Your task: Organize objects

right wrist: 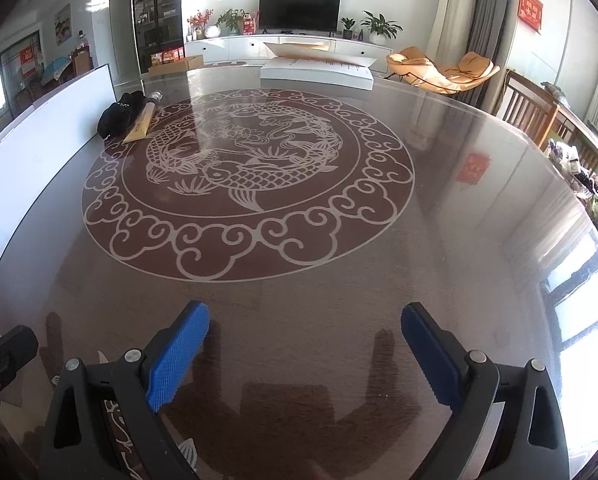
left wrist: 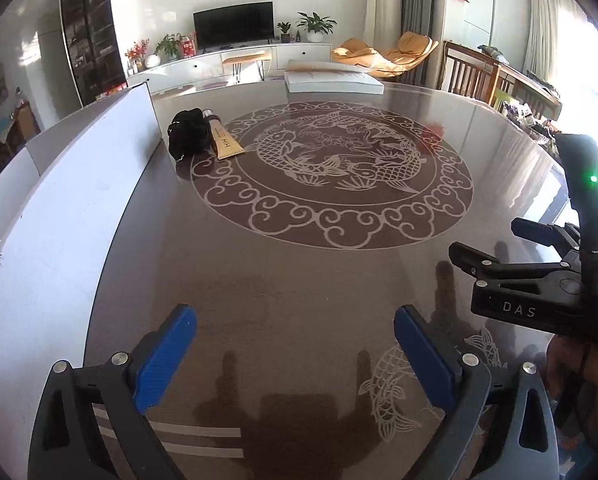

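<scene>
A black cloth bundle (left wrist: 189,135) and a tan tube with a silver cap (left wrist: 223,140) lie side by side at the far left of the round brown table (left wrist: 299,272). They also show in the right wrist view, the bundle (right wrist: 119,114) and the tube (right wrist: 142,125). My left gripper (left wrist: 295,332) is open and empty, low over the near table. My right gripper (right wrist: 305,330) is open and empty too. Its black body shows at the right of the left wrist view (left wrist: 539,280).
A white board (left wrist: 79,200) stands along the table's left edge. A flat white box (left wrist: 333,77) lies at the far edge, also in the right wrist view (right wrist: 319,68). Wooden chairs (right wrist: 535,108) stand at the right. A fish medallion (right wrist: 247,180) decorates the centre.
</scene>
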Demonstrator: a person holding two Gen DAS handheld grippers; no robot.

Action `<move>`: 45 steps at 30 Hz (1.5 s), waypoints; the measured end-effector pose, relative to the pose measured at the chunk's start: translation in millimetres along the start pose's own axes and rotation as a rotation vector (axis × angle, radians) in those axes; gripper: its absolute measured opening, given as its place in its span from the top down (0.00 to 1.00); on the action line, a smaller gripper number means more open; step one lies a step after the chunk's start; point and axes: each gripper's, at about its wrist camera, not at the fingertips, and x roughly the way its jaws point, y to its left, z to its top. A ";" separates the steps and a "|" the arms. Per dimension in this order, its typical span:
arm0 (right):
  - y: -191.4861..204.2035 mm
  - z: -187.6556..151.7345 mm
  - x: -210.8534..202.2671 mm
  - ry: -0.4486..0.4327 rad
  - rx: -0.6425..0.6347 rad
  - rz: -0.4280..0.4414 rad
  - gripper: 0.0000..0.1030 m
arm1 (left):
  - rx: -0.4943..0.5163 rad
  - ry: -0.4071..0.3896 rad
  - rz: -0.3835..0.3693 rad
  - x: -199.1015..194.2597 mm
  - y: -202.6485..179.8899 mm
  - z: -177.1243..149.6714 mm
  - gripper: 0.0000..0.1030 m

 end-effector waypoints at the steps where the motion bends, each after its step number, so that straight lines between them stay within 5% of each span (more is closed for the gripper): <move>1: -0.2 0.0 0.3 0.001 0.003 -0.001 0.06 | 0.003 0.003 0.011 2.8 1.2 1.3 0.02; 11: -0.5 1.9 5.9 0.014 0.026 -0.027 0.01 | -0.052 0.054 0.025 32.4 25.2 9.5 0.02; 26: -3.3 14.1 17.7 0.053 -0.001 0.069 0.00 | -0.081 0.077 0.034 41.8 42.4 1.9 0.00; 30: 12.4 41.0 30.5 0.047 -0.101 0.098 0.03 | -0.084 0.072 0.038 41.7 41.4 1.8 0.00; 36: 82.3 107.0 47.3 -0.020 -0.306 0.264 0.11 | -0.085 0.071 0.038 42.3 41.7 2.1 0.00; 45: 186.3 196.2 114.2 0.076 -0.424 0.349 0.29 | -0.080 0.071 0.033 42.5 40.6 2.2 0.00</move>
